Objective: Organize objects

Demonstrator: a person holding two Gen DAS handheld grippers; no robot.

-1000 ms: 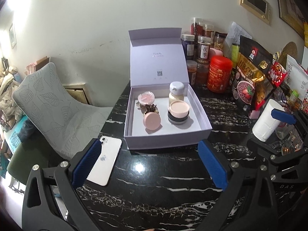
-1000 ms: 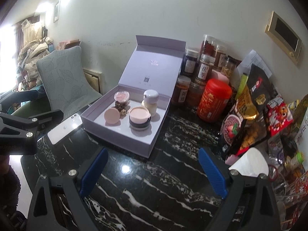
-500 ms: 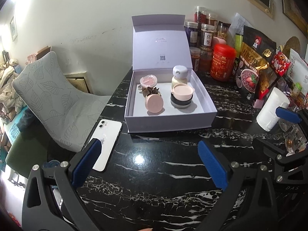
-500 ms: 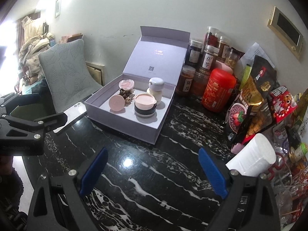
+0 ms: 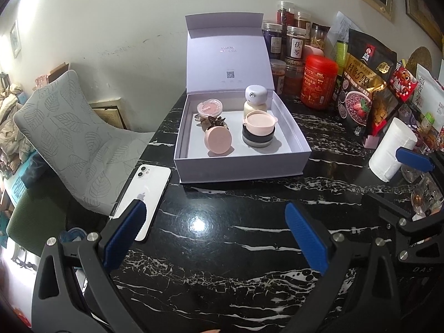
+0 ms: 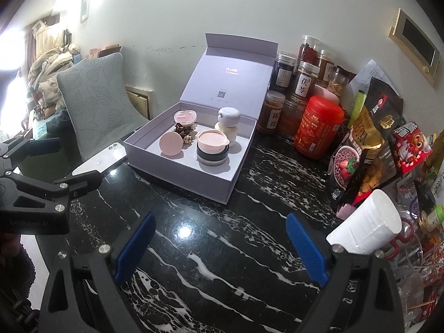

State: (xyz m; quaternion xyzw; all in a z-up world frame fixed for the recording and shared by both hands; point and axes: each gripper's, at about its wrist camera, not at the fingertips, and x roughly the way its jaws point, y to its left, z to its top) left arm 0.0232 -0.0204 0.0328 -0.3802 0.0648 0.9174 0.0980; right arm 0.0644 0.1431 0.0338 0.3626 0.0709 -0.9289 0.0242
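Lavender box (lid upright toward wall), long axis across; both grippers released, empty.

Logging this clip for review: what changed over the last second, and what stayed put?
Only the views shifted: the lavender box now sits higher and farther off in both wrist views, so both claws have drawn back a little. Nothing was gripped or released. The left claw and right claw stay open and empty; the box contents, white phone and paper roll kept their places.

Ahead of the left gripper an open box sits on the table, jars inside; a phone lies left of the box; a paper roll lies right of it. Behind the box stand canisters.
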